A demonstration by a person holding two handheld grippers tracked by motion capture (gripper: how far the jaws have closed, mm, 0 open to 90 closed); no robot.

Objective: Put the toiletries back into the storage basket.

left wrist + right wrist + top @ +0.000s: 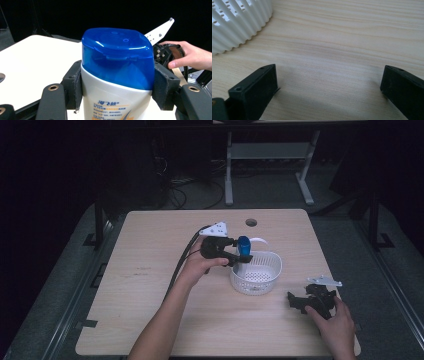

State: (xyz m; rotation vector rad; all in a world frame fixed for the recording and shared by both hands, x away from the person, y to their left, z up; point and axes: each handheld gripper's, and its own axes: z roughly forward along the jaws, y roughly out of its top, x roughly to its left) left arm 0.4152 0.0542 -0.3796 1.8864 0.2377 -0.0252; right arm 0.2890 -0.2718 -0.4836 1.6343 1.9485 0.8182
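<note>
A white shampoo bottle (110, 100) with a blue cap (117, 57) stands between the pads (75, 85) of my left gripper (117, 85), which is shut on its shoulders. From above, that left gripper (235, 254) holds the blue-capped bottle (244, 247) at the far left rim of a white slotted basket (265, 275), with the bottle's lower part inside it. My right gripper (296, 301) rests low on the table right of the basket, its jaws wide apart over bare wood (329, 85). The basket's ribbed wall (239, 25) stands ahead of it to the left.
The light wooden table (150, 285) has a round cable hole (251, 222) near its far edge. Black cable (180, 265) trails from the left gripper along the forearm. Beyond the table stand a dark floor and a white desk frame (230, 175).
</note>
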